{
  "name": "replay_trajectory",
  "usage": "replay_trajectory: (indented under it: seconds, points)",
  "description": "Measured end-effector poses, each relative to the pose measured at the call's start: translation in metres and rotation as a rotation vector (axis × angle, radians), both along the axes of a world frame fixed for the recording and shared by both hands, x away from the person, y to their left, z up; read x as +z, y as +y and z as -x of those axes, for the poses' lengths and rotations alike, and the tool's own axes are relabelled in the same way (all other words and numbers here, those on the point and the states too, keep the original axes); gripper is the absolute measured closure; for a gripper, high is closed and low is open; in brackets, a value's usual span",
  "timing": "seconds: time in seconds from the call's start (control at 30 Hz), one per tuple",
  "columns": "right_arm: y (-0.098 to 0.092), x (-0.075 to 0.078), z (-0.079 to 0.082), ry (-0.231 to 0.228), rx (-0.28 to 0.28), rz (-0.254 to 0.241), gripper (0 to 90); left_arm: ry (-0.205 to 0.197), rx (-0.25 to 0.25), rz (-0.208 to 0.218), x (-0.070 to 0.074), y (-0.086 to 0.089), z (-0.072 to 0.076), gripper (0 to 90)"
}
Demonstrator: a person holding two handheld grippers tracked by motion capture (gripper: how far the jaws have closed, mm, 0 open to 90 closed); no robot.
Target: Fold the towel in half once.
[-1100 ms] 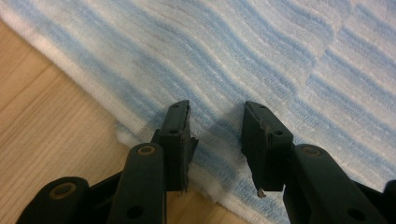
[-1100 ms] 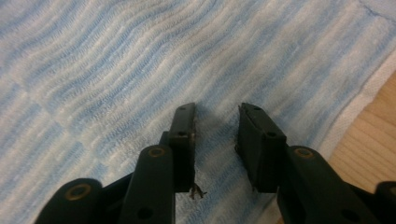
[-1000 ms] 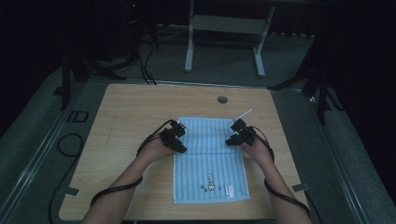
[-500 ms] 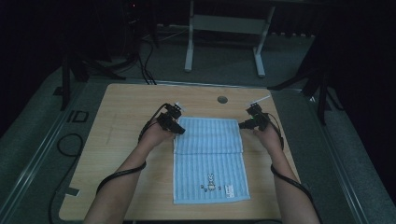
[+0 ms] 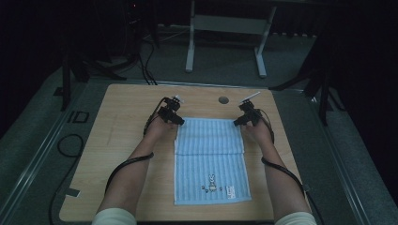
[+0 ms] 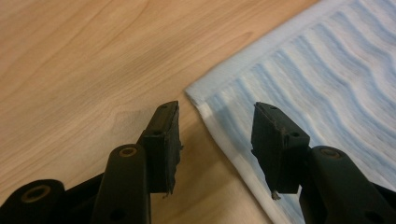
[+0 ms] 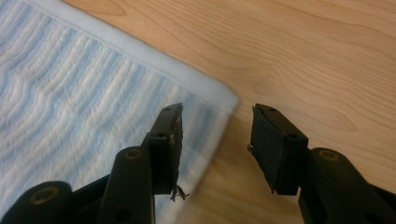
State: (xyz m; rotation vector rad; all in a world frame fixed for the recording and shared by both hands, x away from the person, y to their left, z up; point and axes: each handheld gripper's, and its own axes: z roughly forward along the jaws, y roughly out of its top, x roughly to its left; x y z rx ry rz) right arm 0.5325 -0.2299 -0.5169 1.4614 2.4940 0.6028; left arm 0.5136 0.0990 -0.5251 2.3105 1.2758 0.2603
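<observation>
Two released hand-held grippers straddle the towel's (image 5: 210,150) far corners: left hand-held gripper (image 6: 215,140), right hand-held gripper (image 7: 215,140). From above, a printed figure near their holder; lettering unreadable.

Towel (image 6: 322,79) is running off the right and bottom edges in the left gripper view; in the right gripper view it is running off the left and bottom edges, so its full outline isn't showing there. Small print near the towel's near end (image 5: 212,183) in the high view is reading too tiny to make out. Left gripper (image 5: 172,114) and right gripper (image 5: 245,117) are showing dark and small from above, jaw gap not readable there. Table (image 5: 122,140) near edge is getting covered by forearms and sleeves.
</observation>
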Motion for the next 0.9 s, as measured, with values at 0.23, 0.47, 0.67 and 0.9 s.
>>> replay_trajectory:
  seconds: [0.23,0.47,0.67,0.9]
  points:
    - [0.019,-0.008,-0.006,0.014,0.014,0.059,56.8,-0.005,0.03,0.029,-0.01,-0.003,-0.005,51.8]
    - [0.025,-0.007,-0.004,0.024,0.031,0.056,79.0,-0.022,-0.032,0.006,-0.009,-0.016,0.003,71.0]
    - [0.026,0.005,0.0,-0.013,0.055,0.061,84.6,-0.016,-0.034,0.081,0.007,-0.01,0.007,86.1]
    - [0.021,0.069,0.006,-0.139,0.073,-0.011,84.9,-0.139,-0.043,0.162,0.074,0.005,0.019,86.2]
